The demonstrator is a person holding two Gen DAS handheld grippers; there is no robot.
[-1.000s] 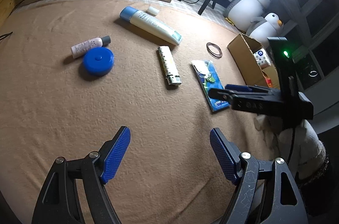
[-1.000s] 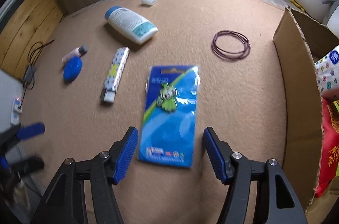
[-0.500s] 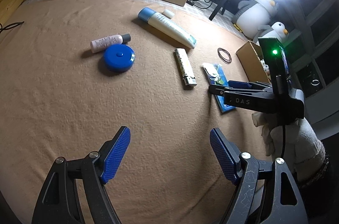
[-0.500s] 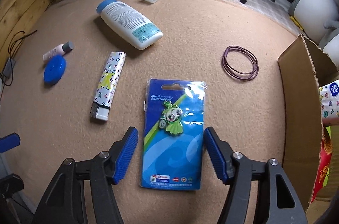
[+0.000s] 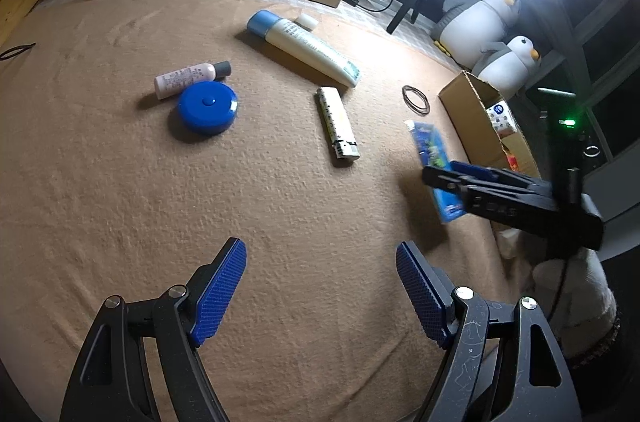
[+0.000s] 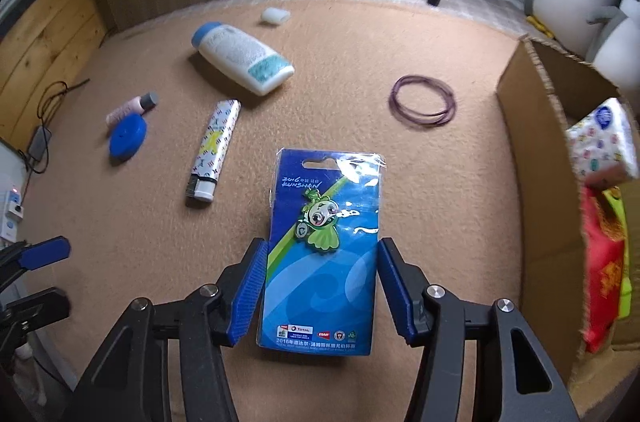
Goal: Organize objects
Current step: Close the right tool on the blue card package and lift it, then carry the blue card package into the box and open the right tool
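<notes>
1. While the right gripper (image 6: 320,286) pointed steeply down at the tan fleece cloth (image 6: 120,222), its jaws had just been closing, and the blue glossy card pack with a green cartoon pin (image 6: 324,250) stood between its blue ribbed pads; the pads lay against the pack's long edges and appeared to grip it.
2. In the left wrist view the pack (image 5: 434,158) looked lifted at its near end, with a shadow on the cloth beneath it.
3. The left gripper (image 5: 320,286) hung over bare cloth with its fingers wide apart and nothing between them.
4. Just left of the pack lay a long white lighter with a coloured pattern (image 6: 214,150), apart from it.
5. Beyond the lighter lay a white plastic bottle with a light blue cap (image 6: 242,58) on its side, and a small white capsule-shaped case (image 6: 275,15) farther back.
6. At far left a round blue disc-shaped case (image 6: 128,136) touched a small pink bottle with a grey cap (image 6: 130,107).
7. A loop of thin purple bands (image 6: 423,100) lay between the pack and the open brown cardboard box (image 6: 536,158) on the right.
8. Inside the box sat a white patterned tissue packet (image 6: 602,142) and a red and yellow pouch (image 6: 604,262).
9. The box's near wall stood beside the pack, with open cloth between them.
</notes>
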